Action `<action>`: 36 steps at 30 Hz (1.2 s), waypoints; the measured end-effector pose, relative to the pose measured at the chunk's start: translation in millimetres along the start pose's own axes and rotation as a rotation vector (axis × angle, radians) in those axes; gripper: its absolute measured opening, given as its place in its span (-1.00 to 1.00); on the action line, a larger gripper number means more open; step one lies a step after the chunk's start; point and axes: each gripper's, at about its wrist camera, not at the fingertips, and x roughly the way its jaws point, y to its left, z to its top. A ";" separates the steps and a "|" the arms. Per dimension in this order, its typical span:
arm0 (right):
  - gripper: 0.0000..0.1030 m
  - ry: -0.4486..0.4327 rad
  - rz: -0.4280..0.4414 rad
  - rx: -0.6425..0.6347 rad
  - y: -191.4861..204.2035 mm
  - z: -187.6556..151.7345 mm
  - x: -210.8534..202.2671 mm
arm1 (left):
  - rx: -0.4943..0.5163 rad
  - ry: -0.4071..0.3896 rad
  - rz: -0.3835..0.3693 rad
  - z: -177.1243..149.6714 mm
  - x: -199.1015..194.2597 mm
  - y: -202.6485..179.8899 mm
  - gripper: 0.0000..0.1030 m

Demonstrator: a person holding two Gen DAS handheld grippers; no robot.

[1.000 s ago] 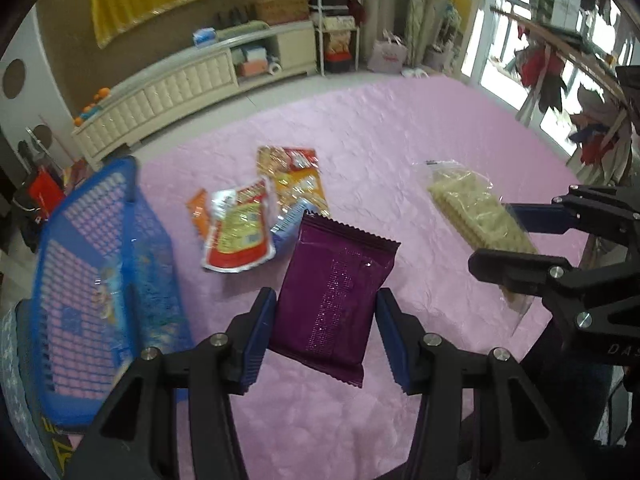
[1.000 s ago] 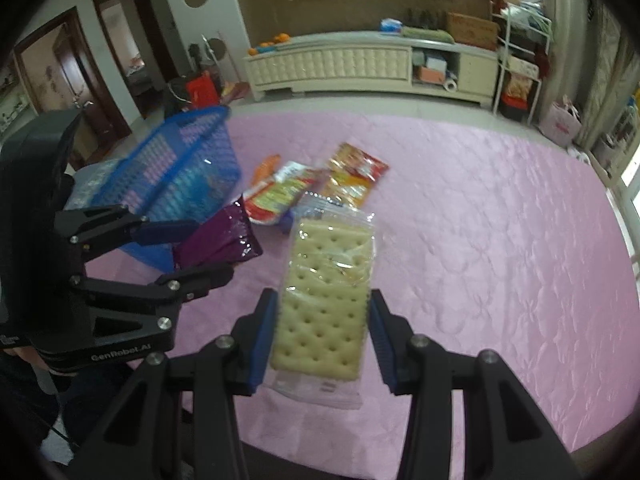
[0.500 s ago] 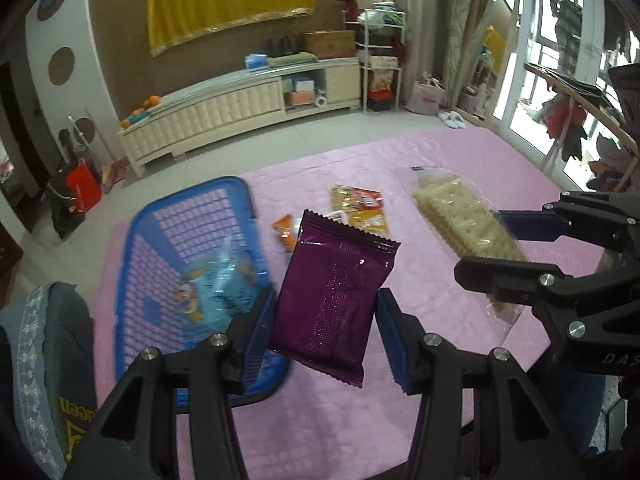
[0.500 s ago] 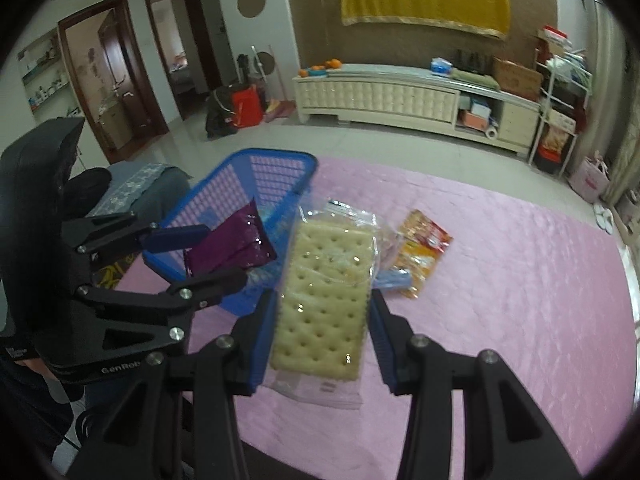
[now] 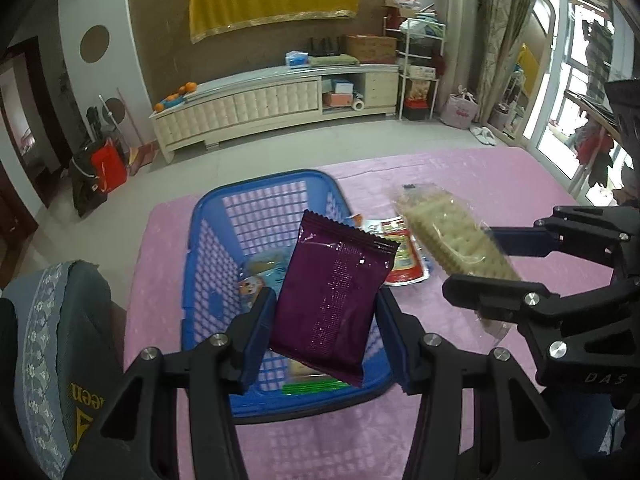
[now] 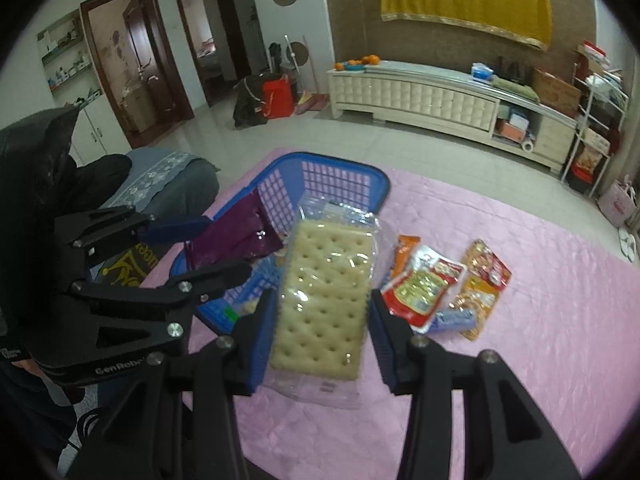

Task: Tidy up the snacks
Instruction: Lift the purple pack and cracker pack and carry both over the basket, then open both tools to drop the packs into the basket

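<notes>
Both grippers carried leftward since earlier frames, now over blue basket (image 5: 208, 248), which sat off to left before. Readable writing: "GenRobo" on left gripper (image 6: 224, 252) body, "DAS" on right gripper (image 5: 476, 256). Both angled downward, side by side. Left fingers (image 5: 260, 320) partly closed, clamped on purple packet (image 5: 332, 300) above basket. Right fingers (image 6: 260, 328) clamped on cracker pack (image 6: 324, 300) near basket edge. Other snacks (image 6: 424, 288) on pink desk (image 6: 540, 300).

A pink quilted surface (image 6: 520, 320) carries a blue basket (image 6: 344, 168) and, beside it, several loose snack packets (image 6: 424, 288).
</notes>
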 end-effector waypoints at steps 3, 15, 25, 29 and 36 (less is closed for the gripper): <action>-0.04 0.006 0.011 -0.014 5.2 6.9 10.9 | -0.014 0.008 0.003 -1.7 4.4 10.9 -0.06; -0.04 0.066 0.050 -0.035 22.2 13.4 51.3 | -0.087 0.068 0.006 -18.4 27.1 40.3 -0.06; -0.04 0.055 0.058 -0.018 23.0 9.6 40.4 | -0.089 0.034 0.022 -20.3 7.9 45.1 0.36; -0.04 0.043 0.057 -0.019 25.4 10.5 32.3 | -0.093 0.027 0.032 -20.7 0.3 46.9 0.36; -0.04 0.041 0.062 -0.038 34.0 14.7 32.9 | -0.112 0.017 0.036 -25.1 -7.2 53.3 0.37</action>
